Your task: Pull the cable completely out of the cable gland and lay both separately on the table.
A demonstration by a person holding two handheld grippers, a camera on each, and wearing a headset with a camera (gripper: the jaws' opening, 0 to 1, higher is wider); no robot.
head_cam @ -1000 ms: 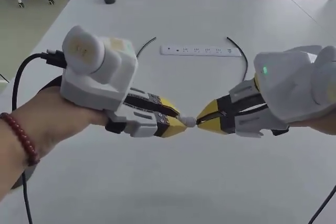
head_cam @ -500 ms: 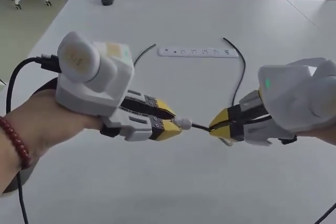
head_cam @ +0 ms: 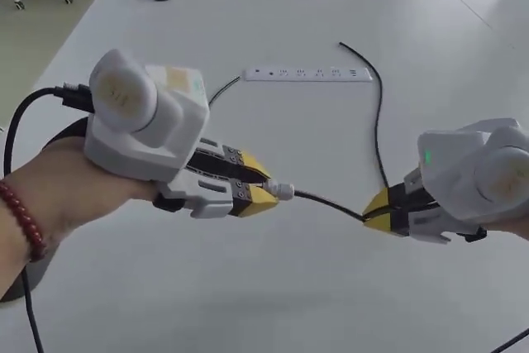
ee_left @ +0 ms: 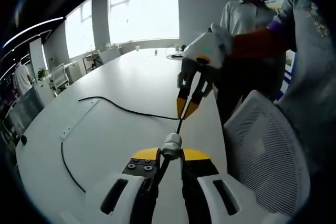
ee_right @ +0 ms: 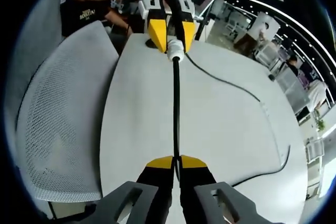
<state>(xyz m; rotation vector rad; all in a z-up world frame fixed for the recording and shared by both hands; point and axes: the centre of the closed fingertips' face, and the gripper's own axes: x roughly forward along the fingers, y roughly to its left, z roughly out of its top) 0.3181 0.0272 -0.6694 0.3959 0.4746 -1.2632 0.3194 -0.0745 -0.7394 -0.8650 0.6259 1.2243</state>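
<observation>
White plastic cable gland (head_cam: 281, 190) is sitting clamped between the yellow-tipped jaws of the left tongs (head_cam: 266, 193). Its rounded, ribbed end is projecting past the tips toward the right tongs (head_cam: 369, 214). In the left gripper view the gland (ee_left: 171, 143) is appearing as a small pale knob wedged between the two yellow pads, so the left tongs (ee_left: 169, 154) are closed on it.

Black, round-section cable (head_cam: 329, 202) is emerging from the gland and running in a slightly sagging line to the right tongs, whose yellow tips are pinched tight on it. In the right gripper view the right tongs (ee_right: 177, 162) are closing fully around the cable (ee_right: 176, 106), which is stretching straight ahead to the gland (ee_right: 175, 51) held in the left tongs (ee_right: 170, 31).

Both gland and the spanning length of cable are being held above the smooth white surface (head_cam: 248, 14), not resting on it. Beyond the right tongs, the rest of the cable is lying on the surface in a loose curve that is passing the right end of a flat white power strip (head_cam: 302, 73).

A grey mesh chair (ee_right: 58, 108) is standing beside the surface edge.
</observation>
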